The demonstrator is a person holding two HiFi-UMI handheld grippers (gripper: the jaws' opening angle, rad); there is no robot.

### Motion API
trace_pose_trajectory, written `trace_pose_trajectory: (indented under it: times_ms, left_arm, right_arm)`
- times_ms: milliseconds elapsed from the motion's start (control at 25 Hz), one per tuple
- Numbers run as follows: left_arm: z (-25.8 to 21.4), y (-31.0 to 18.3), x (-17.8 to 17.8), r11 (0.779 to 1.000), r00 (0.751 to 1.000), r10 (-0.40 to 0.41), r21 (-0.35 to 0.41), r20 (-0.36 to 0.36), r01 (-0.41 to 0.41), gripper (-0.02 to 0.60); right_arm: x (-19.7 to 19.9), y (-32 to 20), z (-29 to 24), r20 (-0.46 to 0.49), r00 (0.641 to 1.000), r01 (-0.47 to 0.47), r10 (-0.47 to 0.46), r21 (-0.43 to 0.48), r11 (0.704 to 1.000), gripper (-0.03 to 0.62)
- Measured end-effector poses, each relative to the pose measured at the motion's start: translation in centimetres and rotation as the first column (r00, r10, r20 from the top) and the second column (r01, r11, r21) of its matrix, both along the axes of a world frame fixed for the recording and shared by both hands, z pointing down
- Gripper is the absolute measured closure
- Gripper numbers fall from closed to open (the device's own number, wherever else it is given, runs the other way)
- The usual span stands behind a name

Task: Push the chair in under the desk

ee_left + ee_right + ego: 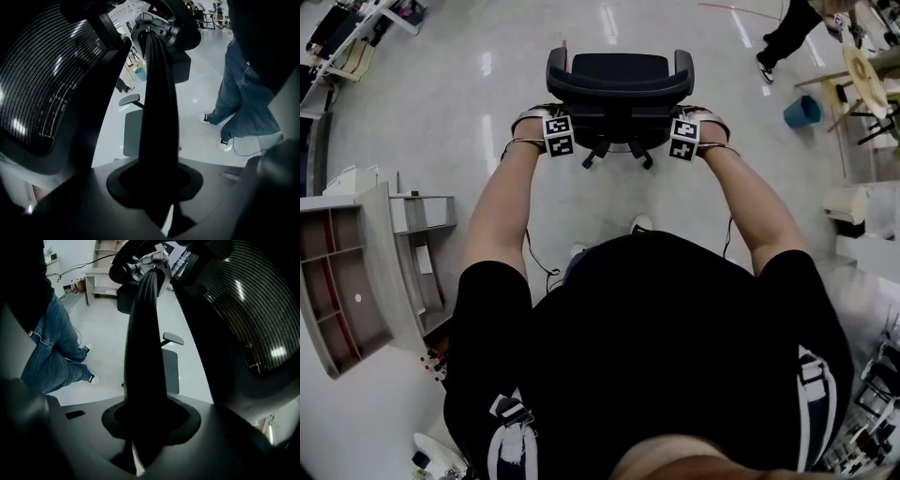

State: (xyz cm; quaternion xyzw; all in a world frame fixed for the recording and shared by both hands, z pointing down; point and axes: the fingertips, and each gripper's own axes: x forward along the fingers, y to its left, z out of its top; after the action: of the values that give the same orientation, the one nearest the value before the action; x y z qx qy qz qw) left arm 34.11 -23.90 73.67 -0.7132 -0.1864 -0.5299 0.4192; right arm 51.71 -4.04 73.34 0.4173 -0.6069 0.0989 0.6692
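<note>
Grey fingers (225, 192) of the left gripper (161, 213) were clamped on 1 dark strut (159, 117) of the chair (619, 80), which stood on open floor (516, 56) just ahead of the person (647, 328); the right gripper (140, 451) clamped another. Uneven pushing would likely swivel it, or a grip might slip.

The chair (619, 70) is a black office chair standing upright on the glossy pale floor at 12 o'clock in the head view, its seat (621, 64) facing 12 o'clock and its curved backrest (619, 92) on the 6 o'clock side. Padded armrests (559, 67) rise at 9 and 3 o'clock of the seat, and two legs of the wheeled base (598, 155) stick out below the backrest toward 6 o'clock. Seen close in the gripper views, the back is ribbed black mesh (42, 84) in a solid black frame
</note>
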Motion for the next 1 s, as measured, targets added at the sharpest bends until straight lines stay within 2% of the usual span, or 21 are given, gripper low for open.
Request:
trace_pose_trajectory:
  times_ms: [320,520,800,1000]
  left_arm:
    - [-0.2,-0.1,-2.4,1.000,1.000,0.005,-0.009,0.007,-0.005,0.503]
    - [-0.2,-0.6,-4.9,1.000,1.000,-0.026,-0.005,0.002,0.026,0.506]
    - [-0.3,-1.6,-8.9,0.994,0.994,-0.112,0.004,-0.001,0.112,0.512]
    - [-0.2,-3.1,-13.8,0.979,0.979,-0.202,0.006,0.003,0.202,0.514]
  right_arm:
    - [-2.0,-0.5,-0.3,-0.001,1.000,0.004,-0.004,0.000,1.000,0.493]
    - [-3.8,-1.5,-0.3,-0.002,1.000,0.030,-0.030,-0.001,1.000,0.491]
    - [-5.9,-4.3,-0.2,0.000,0.994,0.108,-0.108,-0.013,0.994,0.491]
    - [-9.3,-7.8,-0.2,0.000,0.981,0.193,-0.193,-0.012,0.981,0.491]
